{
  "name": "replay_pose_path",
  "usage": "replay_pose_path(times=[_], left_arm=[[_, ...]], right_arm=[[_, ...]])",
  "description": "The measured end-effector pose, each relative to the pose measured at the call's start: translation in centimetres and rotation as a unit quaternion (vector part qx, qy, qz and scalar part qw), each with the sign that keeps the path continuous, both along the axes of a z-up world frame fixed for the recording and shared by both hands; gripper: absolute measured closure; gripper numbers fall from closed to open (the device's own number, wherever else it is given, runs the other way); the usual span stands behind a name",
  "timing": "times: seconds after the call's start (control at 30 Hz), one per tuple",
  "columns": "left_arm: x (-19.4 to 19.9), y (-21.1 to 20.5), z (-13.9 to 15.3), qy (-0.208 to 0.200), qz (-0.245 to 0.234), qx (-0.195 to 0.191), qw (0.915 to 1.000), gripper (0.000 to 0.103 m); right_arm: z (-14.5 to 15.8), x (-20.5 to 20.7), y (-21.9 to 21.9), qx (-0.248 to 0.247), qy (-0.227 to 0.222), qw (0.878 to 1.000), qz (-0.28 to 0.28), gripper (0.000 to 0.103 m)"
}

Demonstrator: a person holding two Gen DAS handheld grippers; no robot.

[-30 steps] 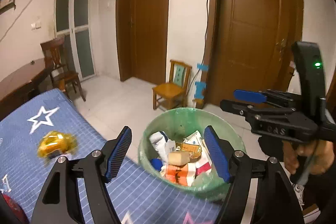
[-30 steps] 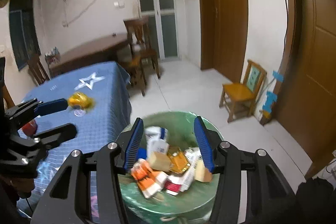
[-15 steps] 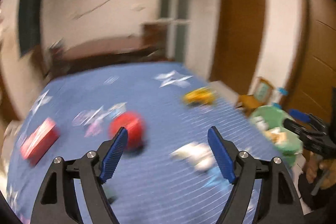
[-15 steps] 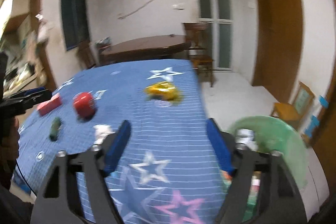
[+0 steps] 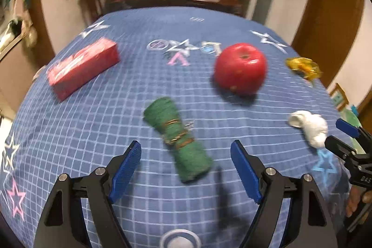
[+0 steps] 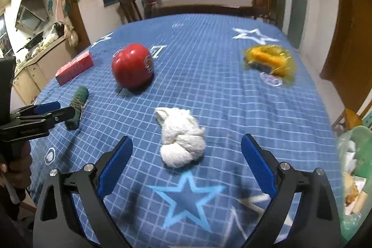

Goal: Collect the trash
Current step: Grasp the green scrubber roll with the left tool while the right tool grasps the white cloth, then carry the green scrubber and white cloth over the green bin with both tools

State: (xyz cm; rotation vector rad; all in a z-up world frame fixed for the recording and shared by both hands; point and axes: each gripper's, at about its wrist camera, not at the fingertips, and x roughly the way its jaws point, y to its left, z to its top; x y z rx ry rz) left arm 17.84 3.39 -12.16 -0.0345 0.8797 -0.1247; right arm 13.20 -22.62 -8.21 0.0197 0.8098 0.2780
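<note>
On the blue star-patterned tablecloth [image 5: 69, 131], the red apple [image 5: 240, 67] serves as the landmark. Nearer the camera than the apple, a green bundle [image 5: 179, 138] lies tilted, its near end between the blue pads of the left gripper [image 5: 186, 169], which is spread wide and holds nothing. Left of the apple sits a red box [image 5: 81, 67]; right of it, a yellow wrapper [image 5: 303, 66]. Near the apple on its right, a white crumpled wad [image 6: 181, 138] lies just ahead of the right gripper [image 6: 186, 166], also wide apart and empty. Far right of the apple, beyond the cloth's edge, stands the green trash bin [image 6: 362, 138], holding scraps
</note>
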Motion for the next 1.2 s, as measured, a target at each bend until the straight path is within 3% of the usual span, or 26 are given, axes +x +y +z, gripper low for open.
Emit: replay_pose_path(times=[0.1,0.23,0.3,0.37,0.4,0.43,0.5,0.7,0.93,1.07,1.2], left_arm=[[0.7,0.6,-0.7,0.007,0.012,-0.012,0.9998,0.024],[1.2,0.6,-1.3,0.016,0.014,-0.009,0.9997,0.044],[1.3,0.3,-1.4,0.014,0.016,-0.006,0.9998,0.047],[1.4,0.1,-1.5,0.011,0.015,-0.002,0.9998,0.055],[1.3,0.0,-1.5,0.01,0.014,-0.003,0.9998,0.063],[1.3,-0.1,-1.5,0.009,0.014,-0.007,0.9998,0.078],[1.1,-0.1,-1.4,0.011,0.011,-0.016,0.9997,0.083],[-0.9,-1.4,1.1,-0.015,-0.01,-0.01,0.9998,0.086],[-1.6,-9.6,5.9,-0.073,-0.105,0.004,0.9918,0.086],[-1.5,-16.5,8.4,-0.098,-0.179,0.001,0.9789,0.086],[-1.8,-25.1,10.6,-0.13,-0.261,0.007,0.9567,0.086]], right_arm=[[-0.8,0.8,0.2,0.002,0.02,1.0,0.006,0.021],[-1.9,1.6,0.8,-0.001,0.039,0.999,0.013,0.04],[-2.2,1.8,0.8,-0.002,0.044,0.999,0.01,0.05],[-2.5,1.9,0.6,-0.004,0.047,0.999,0.006,0.064],[-2.6,1.9,0.7,-0.004,0.046,0.999,0.005,0.064],[-2.7,1.9,0.7,0.002,0.045,0.999,0.006,0.067],[-2.4,1.6,0.5,0.007,0.04,0.999,0.005,0.069],[-0.1,-0.7,-0.1,0.022,-0.006,1.0,0.006,0.07],[4.9,-4.6,-4.2,0.026,-0.077,0.996,-0.039,0.07],[7.3,-6.5,-8.4,0.015,-0.103,0.99,-0.091,0.07],[9.1,-8.4,-14.1,0.0,-0.109,0.98,-0.164,0.07]])
